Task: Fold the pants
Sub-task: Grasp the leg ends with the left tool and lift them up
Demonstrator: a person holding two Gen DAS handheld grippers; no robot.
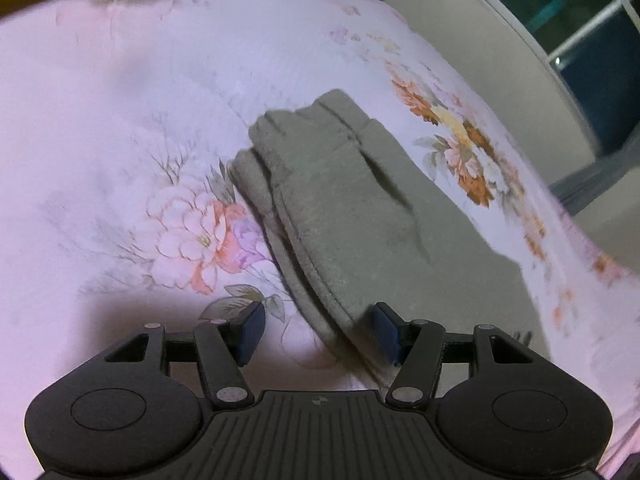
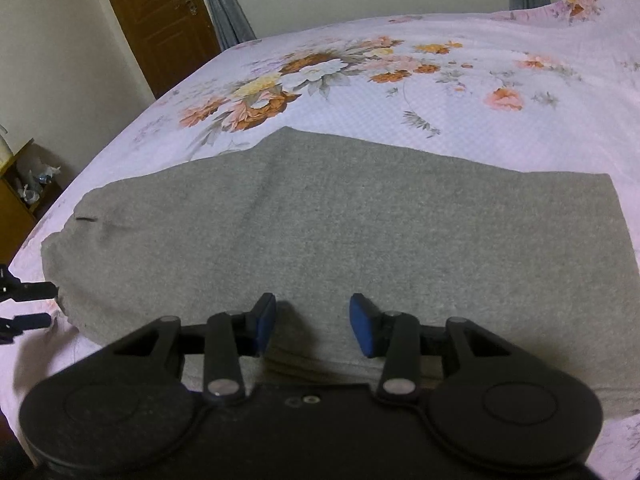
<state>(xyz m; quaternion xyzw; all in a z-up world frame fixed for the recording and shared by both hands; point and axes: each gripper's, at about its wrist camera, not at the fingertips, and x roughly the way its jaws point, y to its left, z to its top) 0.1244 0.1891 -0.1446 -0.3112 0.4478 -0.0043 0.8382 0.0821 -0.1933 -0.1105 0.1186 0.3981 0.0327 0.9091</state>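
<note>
Grey pants [image 2: 340, 240] lie folded lengthwise across a pink floral bedsheet [image 2: 460, 92]. One narrow end points left, and the other end is cut square at the right. My right gripper [image 2: 314, 330] hovers open over the pants' near layered edge, and its blue pads [image 2: 362, 330] press on nothing. In the left wrist view the pants [image 1: 352, 208] run away up and to the right, with stacked edges on their left side. My left gripper [image 1: 319, 332] stands open astride that stacked edge, one pad [image 1: 252, 330] over the sheet [image 1: 120, 140], the other over the cloth.
A brown door [image 2: 160, 12] and grey curtain [image 2: 228, 4] stand beyond the bed's far left corner. A low wooden shelf [image 2: 20, 200] sits beside the bed at left. A window [image 1: 600, 60] and wall lie past the bed's edge in the left wrist view.
</note>
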